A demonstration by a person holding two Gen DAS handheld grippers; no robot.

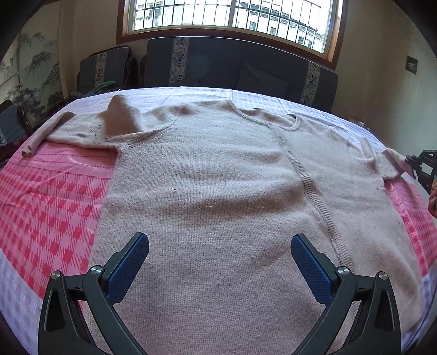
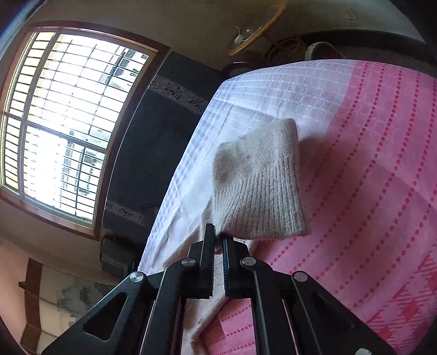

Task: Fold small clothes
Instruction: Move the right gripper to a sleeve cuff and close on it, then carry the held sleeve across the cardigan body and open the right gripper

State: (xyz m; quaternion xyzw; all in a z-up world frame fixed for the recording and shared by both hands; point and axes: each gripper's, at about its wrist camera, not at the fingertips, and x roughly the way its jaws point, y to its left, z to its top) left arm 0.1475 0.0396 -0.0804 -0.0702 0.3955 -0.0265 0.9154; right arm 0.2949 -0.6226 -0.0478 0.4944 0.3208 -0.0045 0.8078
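Note:
A beige knit sweater [image 1: 218, 191] lies spread flat on the pink checked cloth [image 1: 49, 207], neck toward the window. Its left sleeve [image 1: 82, 128] is bunched at the far left. My left gripper [image 1: 220, 243] is open above the sweater's lower body, holding nothing. My right gripper [image 2: 218, 236] is shut on the right sleeve [image 2: 259, 185], whose ribbed cuff hangs past the fingertips above the cloth. The right gripper also shows in the left wrist view [image 1: 422, 166], at the far right by the sleeve's end.
The cloth [image 2: 368, 169] covers a table, with a pale checked border at its edges. A dark sofa [image 1: 232, 68] stands behind the table under a barred window [image 1: 229, 13]. A wicker stand [image 2: 256, 30] and round items sit beyond the table's far corner.

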